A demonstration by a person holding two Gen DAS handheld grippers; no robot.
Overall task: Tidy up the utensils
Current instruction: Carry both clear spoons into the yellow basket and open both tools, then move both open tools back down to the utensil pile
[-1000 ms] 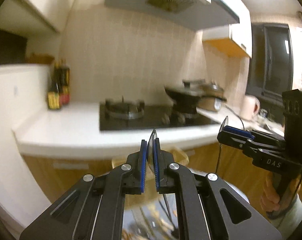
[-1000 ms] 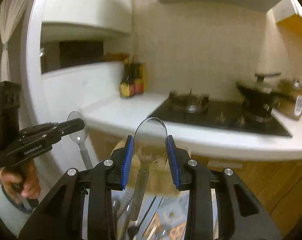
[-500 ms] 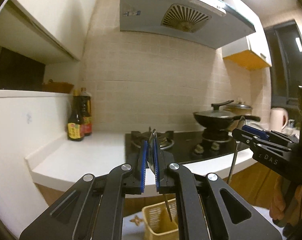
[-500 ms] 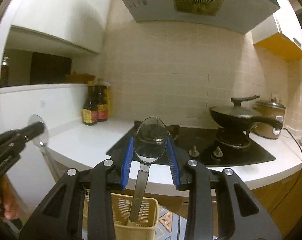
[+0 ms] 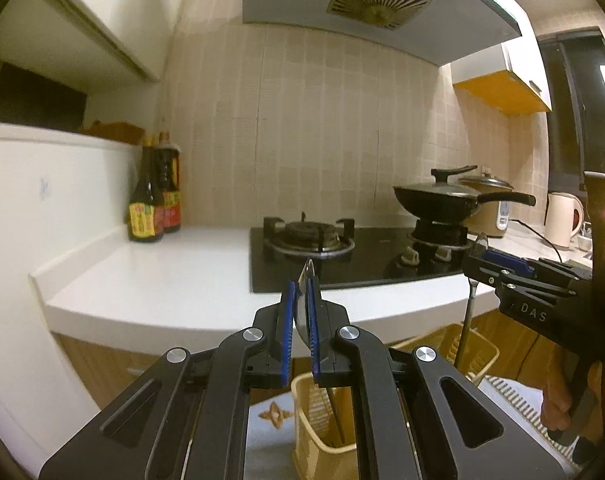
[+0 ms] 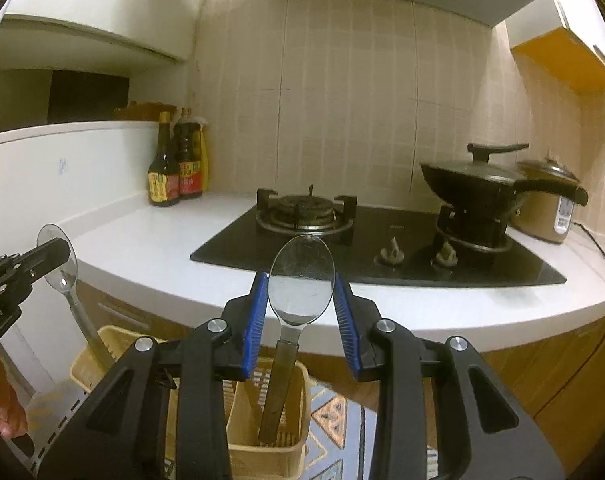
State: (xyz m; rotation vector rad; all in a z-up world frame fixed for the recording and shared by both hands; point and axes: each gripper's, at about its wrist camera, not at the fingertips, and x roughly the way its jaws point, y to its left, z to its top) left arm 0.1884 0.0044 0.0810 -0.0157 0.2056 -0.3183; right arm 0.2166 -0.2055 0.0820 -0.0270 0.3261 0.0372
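Note:
My left gripper is shut on a steel spoon, seen edge-on, its handle hanging down into a beige slotted holder. My right gripper is shut on a second spoon by the edges of its bowl; its handle hangs into a beige holder. In the left wrist view the right gripper and its spoon show at the right, over another holder. In the right wrist view the left gripper with its spoon shows at the left.
A white counter carries a black gas hob with a lidded black pan. Sauce bottles stand at the back left, a rice cooker and a kettle at the right. A patterned mat lies under the holders.
Both grippers have tilted up and levelled, so the counter and hob now fill the views. The spoons stay gripped, with handles now hanging inside the beige holders.

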